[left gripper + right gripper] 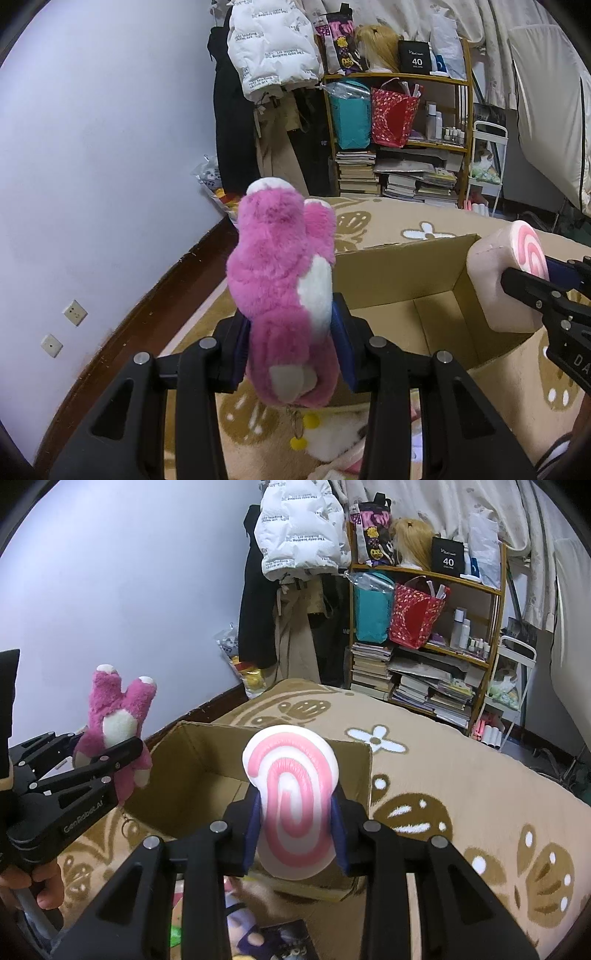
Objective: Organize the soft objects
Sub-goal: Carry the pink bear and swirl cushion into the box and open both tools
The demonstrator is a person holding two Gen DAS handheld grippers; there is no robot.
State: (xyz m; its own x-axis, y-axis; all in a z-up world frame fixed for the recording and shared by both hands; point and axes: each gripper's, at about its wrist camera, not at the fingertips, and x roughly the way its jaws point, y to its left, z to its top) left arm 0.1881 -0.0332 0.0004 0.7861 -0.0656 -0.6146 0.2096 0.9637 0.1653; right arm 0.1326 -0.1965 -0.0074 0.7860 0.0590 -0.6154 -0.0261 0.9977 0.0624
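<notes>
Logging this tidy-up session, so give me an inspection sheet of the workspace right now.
Surface: patterned beige rug.
Job's things: open cardboard box, no toys seen inside; pink plush bear; swirl-patterned soft roll.
Clutter: more soft toys below the tongs.
Grippers: left tongs shut on the bear; right tongs shut on the roll.
Cables: nothing seen.
Surroundings: crowded shelf, hanging coats, wall sockets.
</notes>
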